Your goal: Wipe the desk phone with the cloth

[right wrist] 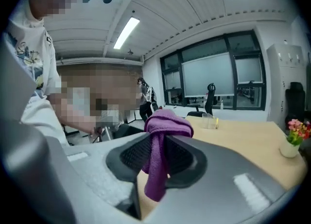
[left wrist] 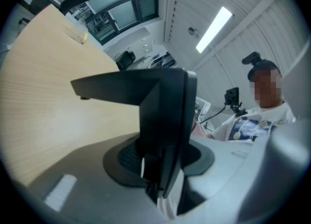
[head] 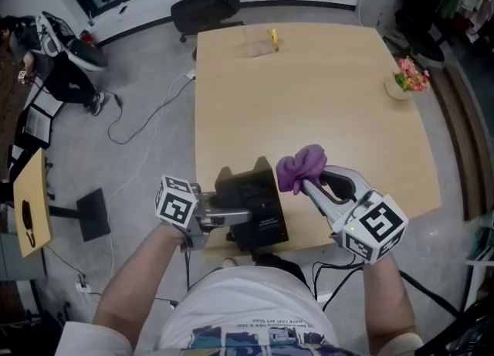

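Head view: phone braced at the near edge, cloth raised beside it

The wooden table carries the desk phone at its near edge, right in front of the person, probably so both grippers reach it without stretching. The phone is black and seems tipped up on its stand, its face turned away from the person.

The left gripper comes in from the phone's left. In the left gripper view its jaws are partway closed on a black edge of the phone, pads pressing on either side. This looks like a bracing hold, meant to stop the phone sliding while it is rubbed.

The right gripper hangs just to the right of the phone, apart from it. Its jaws are narrow, pinching the purple cloth. In the right gripper view the cloth bunches above the pads and a tail hangs below, which leaves soft fabric forward to meet the phone first. No wiping contact shows at this moment.

Well beyond the phone, a small flower pot sits near the table's right edge, clear of the work
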`<state>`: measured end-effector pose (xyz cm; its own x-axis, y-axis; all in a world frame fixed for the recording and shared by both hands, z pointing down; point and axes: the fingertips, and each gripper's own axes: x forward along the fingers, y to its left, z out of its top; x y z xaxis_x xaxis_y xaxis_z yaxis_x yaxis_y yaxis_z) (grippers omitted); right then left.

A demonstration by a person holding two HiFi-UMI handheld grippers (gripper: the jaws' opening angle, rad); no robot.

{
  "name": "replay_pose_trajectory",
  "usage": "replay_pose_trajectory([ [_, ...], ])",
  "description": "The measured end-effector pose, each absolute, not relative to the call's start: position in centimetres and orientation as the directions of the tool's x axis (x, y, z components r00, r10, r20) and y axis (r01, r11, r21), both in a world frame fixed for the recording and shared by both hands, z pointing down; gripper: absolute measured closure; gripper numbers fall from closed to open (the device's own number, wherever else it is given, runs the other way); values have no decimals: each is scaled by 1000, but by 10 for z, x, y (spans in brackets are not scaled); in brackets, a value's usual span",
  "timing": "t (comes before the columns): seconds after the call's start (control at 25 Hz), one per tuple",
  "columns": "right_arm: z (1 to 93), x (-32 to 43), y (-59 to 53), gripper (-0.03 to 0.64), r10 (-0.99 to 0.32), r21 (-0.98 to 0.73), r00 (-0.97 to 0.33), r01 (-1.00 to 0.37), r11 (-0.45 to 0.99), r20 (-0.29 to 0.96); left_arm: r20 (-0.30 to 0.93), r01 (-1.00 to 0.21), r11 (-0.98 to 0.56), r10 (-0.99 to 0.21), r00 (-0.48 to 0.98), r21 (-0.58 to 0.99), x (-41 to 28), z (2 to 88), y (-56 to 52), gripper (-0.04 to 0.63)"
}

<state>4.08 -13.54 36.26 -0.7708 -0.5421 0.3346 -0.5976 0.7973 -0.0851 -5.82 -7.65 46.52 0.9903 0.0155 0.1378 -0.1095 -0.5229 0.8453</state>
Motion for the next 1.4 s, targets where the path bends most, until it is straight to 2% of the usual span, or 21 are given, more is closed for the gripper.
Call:
replay_pose_trajectory([
  [0.16, 367, 23, -134, 526, -522, -133, -792, -582, 802, 315, 143, -112, -523, 20, 990, 845, -54, 465, -73, 417],
  [0.44, 412, 18, -86, 526, -421, -190, -811, -526, 829, 407, 134, -117, -512, -3, 991, 851, -61, 464, -81, 417],
  [0.96, 465, 43, -25, 526, -317, -275, -785, -514, 812, 533, 119, -107, -523, -11, 993, 846, -61, 456, -95, 417],
  [1.16, 455, 61, -40, 526, -365, -233, -760, -550, 802, 538, 143, -117, -537, 6, 990, 835, -57, 458, -93, 417],
  [1.4, 391, 72, -86, 526, -465, -125, -772, -563, 817, 432, 172, -109, -559, 61, 983, 822, -44, 462, -79, 417],
])
